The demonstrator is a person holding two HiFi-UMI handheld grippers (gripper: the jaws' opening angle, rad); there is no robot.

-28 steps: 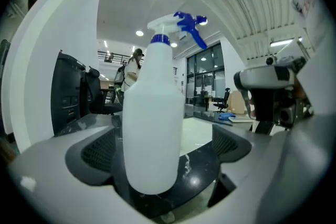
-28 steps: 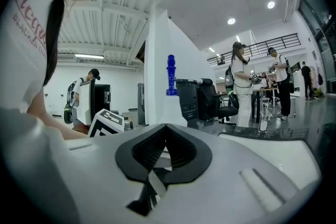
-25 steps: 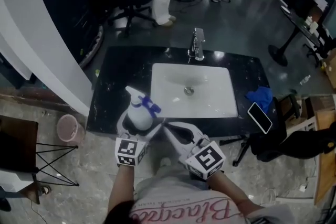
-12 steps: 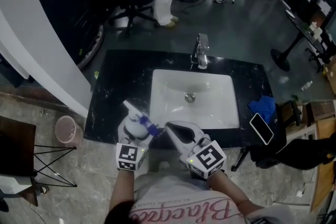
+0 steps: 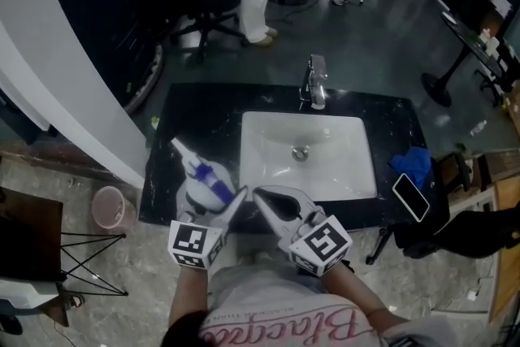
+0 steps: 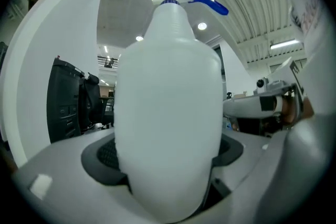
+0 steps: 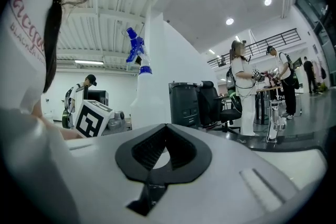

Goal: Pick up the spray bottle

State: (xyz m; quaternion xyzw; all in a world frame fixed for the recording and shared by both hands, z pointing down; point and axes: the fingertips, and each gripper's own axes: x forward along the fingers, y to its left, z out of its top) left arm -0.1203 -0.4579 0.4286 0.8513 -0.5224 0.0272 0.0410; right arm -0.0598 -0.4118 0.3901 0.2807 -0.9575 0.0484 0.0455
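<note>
Where the spray bottle (image 5: pixel 203 181) is: in the left gripper (image 5: pixel 213 206), over the black counter (image 5: pixel 195 114) left of the sink (image 5: pixel 357 175), nozzle pointing away.
Fingers of the left gripper: wide apart, pads pressed on the white body.
Fingers of the right gripper (image 5: pixel 262 197): closed together, empty, just beside the bottle.

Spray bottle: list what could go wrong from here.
1. The left gripper holds the spray bottle low on its smooth, rounded body, so it may tip or slip out.
2. The shut right gripper lies close beside it; a nudge could knock the bottle loose.
</note>
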